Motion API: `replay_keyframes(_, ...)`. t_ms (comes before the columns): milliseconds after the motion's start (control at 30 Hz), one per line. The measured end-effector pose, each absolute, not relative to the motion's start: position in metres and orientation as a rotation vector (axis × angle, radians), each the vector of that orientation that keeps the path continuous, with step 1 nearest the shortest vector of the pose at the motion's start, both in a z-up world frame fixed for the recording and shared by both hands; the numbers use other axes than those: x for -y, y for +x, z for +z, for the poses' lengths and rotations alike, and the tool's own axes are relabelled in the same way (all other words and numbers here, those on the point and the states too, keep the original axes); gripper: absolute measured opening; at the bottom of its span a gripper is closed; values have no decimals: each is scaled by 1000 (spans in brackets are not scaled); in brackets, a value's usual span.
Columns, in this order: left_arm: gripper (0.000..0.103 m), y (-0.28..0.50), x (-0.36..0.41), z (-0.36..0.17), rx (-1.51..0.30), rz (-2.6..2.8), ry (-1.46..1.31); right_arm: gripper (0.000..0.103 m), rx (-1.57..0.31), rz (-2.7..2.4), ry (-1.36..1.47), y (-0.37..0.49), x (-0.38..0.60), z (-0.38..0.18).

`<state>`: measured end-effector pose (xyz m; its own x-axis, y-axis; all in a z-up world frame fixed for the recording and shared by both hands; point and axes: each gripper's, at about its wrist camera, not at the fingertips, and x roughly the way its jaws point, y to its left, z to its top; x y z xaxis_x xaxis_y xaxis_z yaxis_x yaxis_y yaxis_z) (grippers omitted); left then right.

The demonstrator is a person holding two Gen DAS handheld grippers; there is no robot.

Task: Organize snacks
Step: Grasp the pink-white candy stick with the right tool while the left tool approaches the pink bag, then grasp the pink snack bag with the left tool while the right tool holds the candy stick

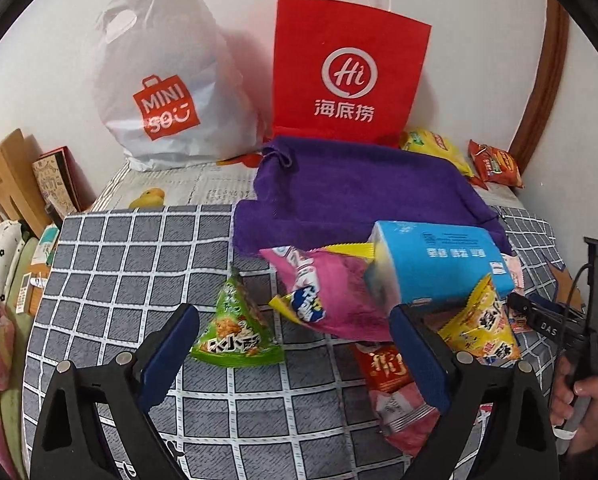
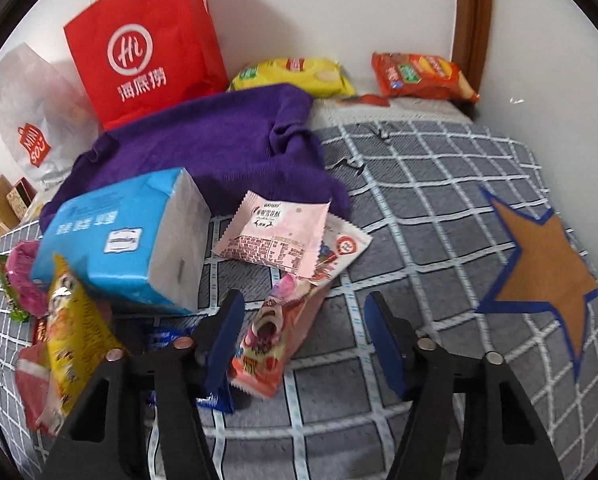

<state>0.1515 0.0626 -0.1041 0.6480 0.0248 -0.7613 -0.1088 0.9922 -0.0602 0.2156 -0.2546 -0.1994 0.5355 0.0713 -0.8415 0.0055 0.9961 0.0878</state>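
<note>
L tool (image 1: 295, 344) released, empty | R tool (image 2: 303, 336) released, straddling pink strawberry snack pouch (image 2: 275, 336) nr blue tissue pack (image 2: 127, 240) | prob next pick

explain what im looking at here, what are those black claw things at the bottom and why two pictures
The black claws are hand-held grippers, one in each of a person's hands; there is no robot. Each carries a wide-angle camera looking along its two blue-padded fingers, so you get one picture per gripper.

The left gripper is open over a green triangular snack and holds nothing. The right gripper is open too, with a pink snack packet lying between its fingers, not gripped.

Everything lies on a grey checked cloth: a blue tissue pack on a heap of snack bags, and a purple towel. Behind stand a red paper bag and a white plastic bag.
</note>
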Motion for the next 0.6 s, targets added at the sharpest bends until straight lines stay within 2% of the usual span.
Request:
replay_keyframes(100,96,151,-67,-106,-867,80,-118,43,-1017,24,64,217,255,-207)
replay_keyframes(133,96,150,-68,-106,-865,80,-122,26,-1012,17,43,216,256,-207)
replay_keyframes(200,95,149,-70,-106,-863,79,-129,20,-1024,25,44,212,263,-205)
replay_keyframes(433,95,147,-67,-107,-864,66,-142,19,-990,113,114,169,290,-180)
replay_keyframes(600,95,142,-63,-107,-866,54,-154,20,-1019,180,57,149,278,-191)
